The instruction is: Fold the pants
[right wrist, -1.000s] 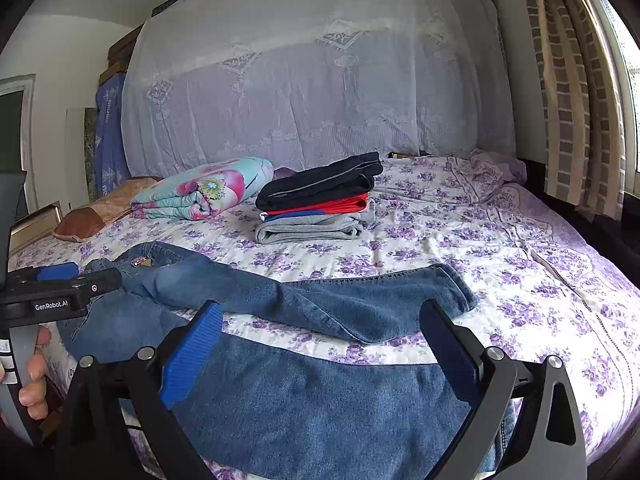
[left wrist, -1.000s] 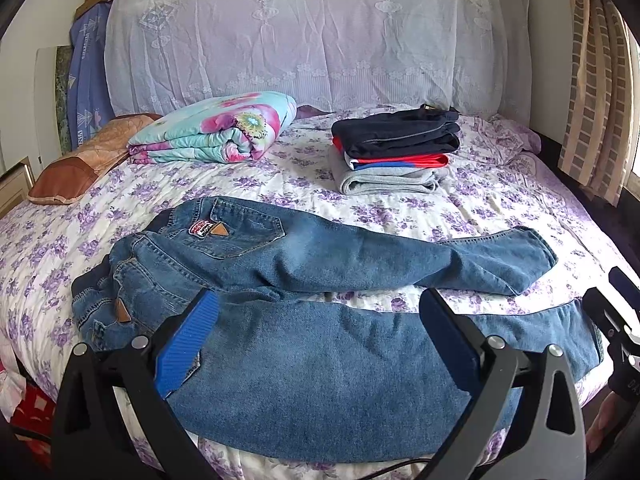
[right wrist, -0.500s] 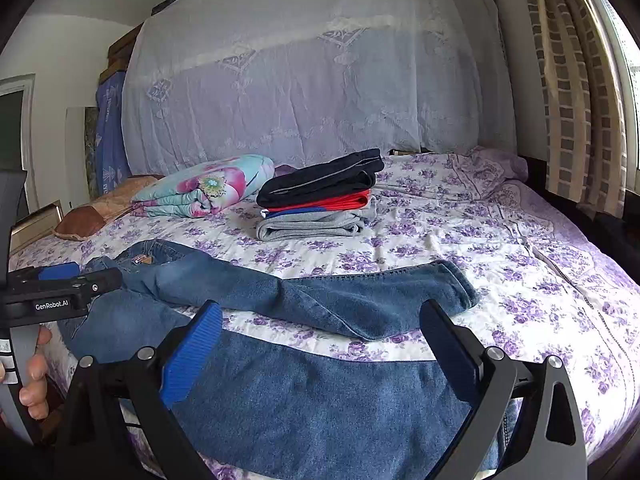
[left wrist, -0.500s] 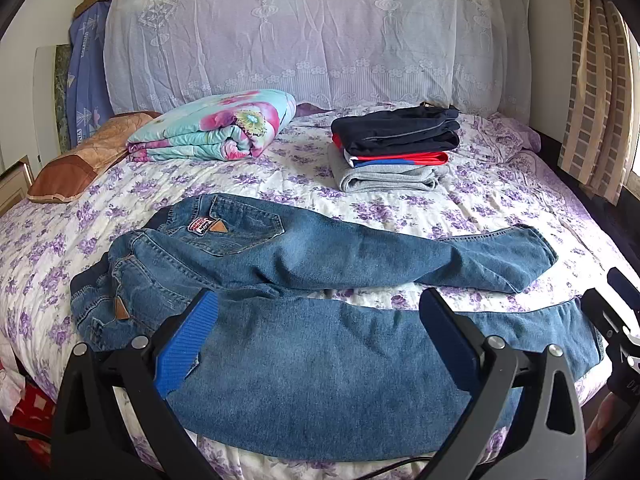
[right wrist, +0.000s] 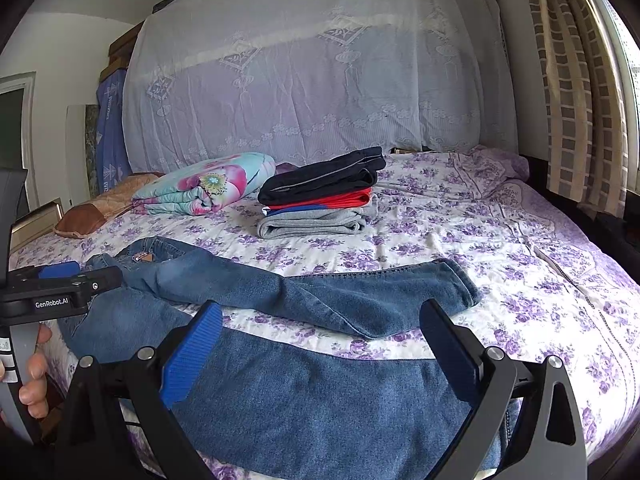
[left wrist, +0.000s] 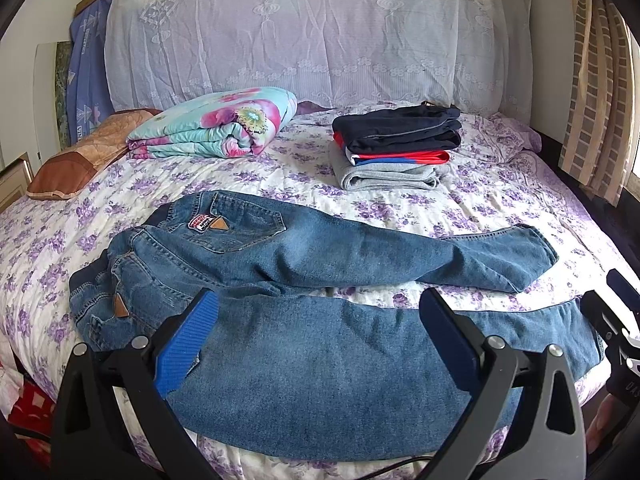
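Through the left wrist camera, I am holding the left gripper (left wrist: 318,336) spread wide and gripping nothing above the jeans (left wrist: 312,264), which are lying unfolded across the near edge of the bed (left wrist: 500,208), legs pointing right. Through the right wrist camera, I am keeping the right gripper (right wrist: 320,344) equally wide and empty over the nearer leg; a stack of folded clothes (right wrist: 320,196) is sitting behind.

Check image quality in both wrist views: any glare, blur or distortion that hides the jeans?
Left wrist view: jeans sharp and evenly lit; fisheye bends the bed edge; dark vignette in the corners. Right wrist view: window blown out beside the curtain; jeans remain clear.
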The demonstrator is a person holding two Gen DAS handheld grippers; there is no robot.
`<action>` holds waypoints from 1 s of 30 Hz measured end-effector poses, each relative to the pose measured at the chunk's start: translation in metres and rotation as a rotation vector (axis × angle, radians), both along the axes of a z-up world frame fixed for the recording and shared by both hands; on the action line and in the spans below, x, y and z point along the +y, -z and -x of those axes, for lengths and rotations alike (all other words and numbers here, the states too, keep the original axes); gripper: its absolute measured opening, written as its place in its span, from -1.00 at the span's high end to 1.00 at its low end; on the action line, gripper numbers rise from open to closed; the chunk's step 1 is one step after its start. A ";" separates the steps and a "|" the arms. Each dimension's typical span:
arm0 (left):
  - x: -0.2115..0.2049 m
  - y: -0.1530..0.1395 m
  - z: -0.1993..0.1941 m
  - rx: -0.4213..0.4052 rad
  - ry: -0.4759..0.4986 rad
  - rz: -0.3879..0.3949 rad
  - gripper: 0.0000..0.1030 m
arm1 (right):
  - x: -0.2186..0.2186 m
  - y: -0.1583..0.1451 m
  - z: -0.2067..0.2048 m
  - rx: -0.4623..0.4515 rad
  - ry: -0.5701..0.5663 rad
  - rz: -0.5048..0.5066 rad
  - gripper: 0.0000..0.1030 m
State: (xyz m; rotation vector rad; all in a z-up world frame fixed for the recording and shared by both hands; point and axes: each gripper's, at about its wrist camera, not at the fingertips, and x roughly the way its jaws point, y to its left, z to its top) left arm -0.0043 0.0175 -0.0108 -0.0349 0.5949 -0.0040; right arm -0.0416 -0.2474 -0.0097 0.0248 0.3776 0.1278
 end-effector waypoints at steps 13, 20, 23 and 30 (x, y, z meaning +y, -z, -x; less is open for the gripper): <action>0.035 -0.013 -0.020 0.045 0.032 0.037 -0.91 | -0.007 0.003 -0.023 0.069 -0.060 0.032 -0.93; 0.149 -0.044 -0.128 0.156 -0.061 -0.091 -0.91 | -0.065 -0.001 -0.076 0.163 -0.144 0.165 -0.93; 0.184 -0.009 -0.189 0.308 -0.016 -0.122 -0.91 | -0.077 0.009 -0.098 0.215 -0.176 0.250 -0.93; 0.181 0.068 -0.264 0.542 0.039 -0.068 -0.90 | -0.104 0.042 -0.146 0.343 -0.169 0.346 -0.93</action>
